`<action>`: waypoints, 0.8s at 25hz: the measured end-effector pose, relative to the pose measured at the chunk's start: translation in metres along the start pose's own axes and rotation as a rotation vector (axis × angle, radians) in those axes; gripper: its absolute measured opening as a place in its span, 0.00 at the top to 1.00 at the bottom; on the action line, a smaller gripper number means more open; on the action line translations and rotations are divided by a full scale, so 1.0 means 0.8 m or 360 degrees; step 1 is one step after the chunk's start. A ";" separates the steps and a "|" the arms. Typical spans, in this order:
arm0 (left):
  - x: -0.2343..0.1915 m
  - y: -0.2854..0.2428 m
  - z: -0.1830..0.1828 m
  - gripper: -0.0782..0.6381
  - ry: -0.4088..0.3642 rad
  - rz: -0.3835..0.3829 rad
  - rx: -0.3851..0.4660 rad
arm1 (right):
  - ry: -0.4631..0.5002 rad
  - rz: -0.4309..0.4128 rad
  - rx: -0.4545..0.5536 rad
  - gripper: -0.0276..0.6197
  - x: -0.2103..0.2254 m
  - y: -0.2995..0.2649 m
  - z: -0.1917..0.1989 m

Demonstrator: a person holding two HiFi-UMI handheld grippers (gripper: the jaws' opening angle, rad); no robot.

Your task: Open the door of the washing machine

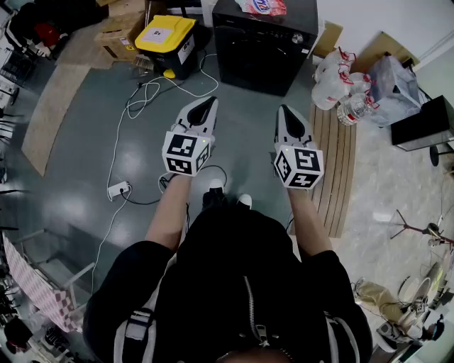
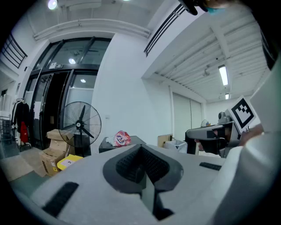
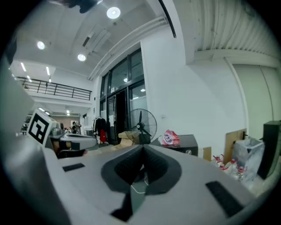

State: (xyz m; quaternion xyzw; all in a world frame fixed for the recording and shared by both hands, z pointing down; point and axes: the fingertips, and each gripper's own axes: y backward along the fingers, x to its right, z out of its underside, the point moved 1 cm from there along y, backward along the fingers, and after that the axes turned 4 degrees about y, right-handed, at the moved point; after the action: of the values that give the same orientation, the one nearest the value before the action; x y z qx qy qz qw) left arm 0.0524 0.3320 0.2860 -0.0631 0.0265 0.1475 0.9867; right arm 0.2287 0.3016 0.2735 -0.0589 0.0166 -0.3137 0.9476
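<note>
Both arms reach forward, side by side and apart. Left tool point(image 1: 204, 106) points ahead, jaws together, nothing between them. Right tool point(image 1: 286, 113) is in the same pose, jaws together, empty. Bare left forearm point(image 1: 167, 216) and right forearm point(image 1: 309, 221) run back into black sleeves.

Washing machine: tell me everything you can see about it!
The washing machine is a black, boxy cabinet standing on the grey floor at the top of the head view. A silvery knob sits near its top front corner. A red-and-white bag lies on top. Its dark front shows no door outline. The left gripper and right gripper are not touching it.
</note>
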 end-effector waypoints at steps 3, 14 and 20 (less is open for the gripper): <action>0.005 0.000 0.000 0.89 0.0000 -0.0008 -0.0003 | -0.0031 -0.0047 0.0013 0.95 0.000 0.004 0.002; 0.003 -0.009 0.011 0.89 -0.0005 -0.0064 -0.0004 | 0.0004 -0.0114 -0.0029 0.95 0.004 -0.014 0.021; -0.049 -0.044 0.005 0.89 0.0009 -0.0064 0.0008 | 0.0001 -0.0109 -0.0055 0.95 0.000 -0.076 0.021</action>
State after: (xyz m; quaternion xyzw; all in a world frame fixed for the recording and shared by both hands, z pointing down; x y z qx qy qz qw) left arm 0.0253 0.2877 0.2972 -0.0617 0.0283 0.1273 0.9895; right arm 0.1933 0.2548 0.2975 -0.0757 0.0203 -0.3457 0.9351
